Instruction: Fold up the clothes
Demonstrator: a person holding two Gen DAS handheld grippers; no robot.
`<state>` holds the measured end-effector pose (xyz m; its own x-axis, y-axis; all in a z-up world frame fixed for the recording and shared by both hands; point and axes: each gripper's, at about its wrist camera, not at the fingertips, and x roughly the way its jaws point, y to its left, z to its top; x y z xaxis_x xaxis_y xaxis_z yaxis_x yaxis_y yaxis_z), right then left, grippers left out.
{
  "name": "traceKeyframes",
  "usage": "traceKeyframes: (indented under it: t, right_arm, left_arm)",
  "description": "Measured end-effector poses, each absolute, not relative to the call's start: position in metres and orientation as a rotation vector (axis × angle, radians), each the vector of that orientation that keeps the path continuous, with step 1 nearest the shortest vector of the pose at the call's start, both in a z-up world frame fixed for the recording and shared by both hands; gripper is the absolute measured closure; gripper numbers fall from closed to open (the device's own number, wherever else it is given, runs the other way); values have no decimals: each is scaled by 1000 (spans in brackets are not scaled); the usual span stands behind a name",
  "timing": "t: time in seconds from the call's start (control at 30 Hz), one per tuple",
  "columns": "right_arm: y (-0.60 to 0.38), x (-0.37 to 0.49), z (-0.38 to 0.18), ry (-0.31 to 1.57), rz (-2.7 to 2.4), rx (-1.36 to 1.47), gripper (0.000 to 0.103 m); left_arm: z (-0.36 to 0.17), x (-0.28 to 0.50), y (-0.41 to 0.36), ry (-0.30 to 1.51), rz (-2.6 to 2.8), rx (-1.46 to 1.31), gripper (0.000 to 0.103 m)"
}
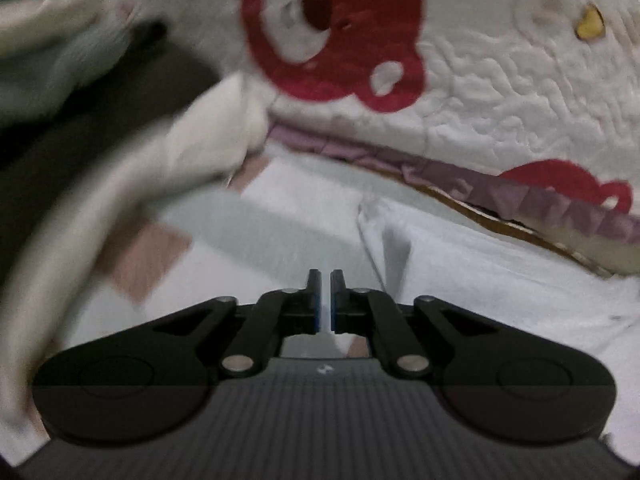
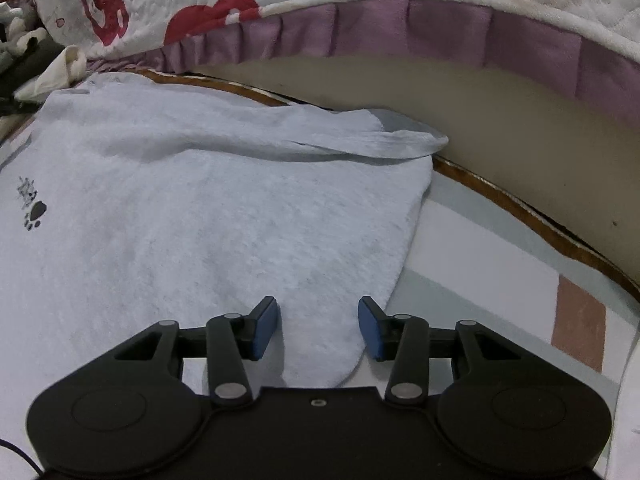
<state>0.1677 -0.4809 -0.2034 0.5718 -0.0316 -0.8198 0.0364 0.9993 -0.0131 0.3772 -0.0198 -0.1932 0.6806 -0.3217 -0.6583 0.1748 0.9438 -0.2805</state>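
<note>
A pale grey garment (image 2: 192, 208) with a small black paw print (image 2: 37, 212) lies flat on the striped sheet; one sleeve (image 2: 384, 140) is folded over its far edge. My right gripper (image 2: 319, 326) is open, its blue pads either side of the garment's near right corner. In the left wrist view, which is blurred, my left gripper (image 1: 325, 300) is shut with nothing seen between its pads, just above the same pale garment (image 1: 460, 264). A fold ridge (image 1: 384, 240) of it rises just ahead.
A white quilt with red bear prints (image 1: 332, 36) and a purple frill (image 2: 440, 28) hangs over a bed edge behind. A wooden rim (image 2: 520, 208) runs below it. Cream and dark clothes (image 1: 120, 168) are heaped at the left. The sheet (image 2: 480, 264) has a brown patch.
</note>
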Motion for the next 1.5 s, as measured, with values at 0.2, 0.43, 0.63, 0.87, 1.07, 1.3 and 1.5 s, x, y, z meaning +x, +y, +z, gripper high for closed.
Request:
traceKeyframes:
  t: [0.2,0.43,0.63,0.87,1.07,1.3,1.5]
  right_arm:
    - [-487,168,-202,973,-34,24,52]
    - [-500,186,-183,881,-145,-90,55]
    - [-542,209,-178,802,-121,165,55]
    - [-541,207,-203,861,-69,225,54]
    - [-526,201,-210,828,-102,124,53]
    - [-530,204,-211,803,-104,138,51]
    - [-541,206,-207,839,-109,203,51]
  left_arm:
    - [-190,360,-9,803,-380,-269,60]
    - [-191,394,-15,772,-287,-255,54]
    - [-186,424,-43,767,-316,-252,52]
    - [-196,467,-113,911,-336,-8,40]
    - [-203,473,-144,886,-280,121,40]
    - [-154,434,-130,626,-419,-70,95]
    - [-99,325,-101,440,-557,-36,95]
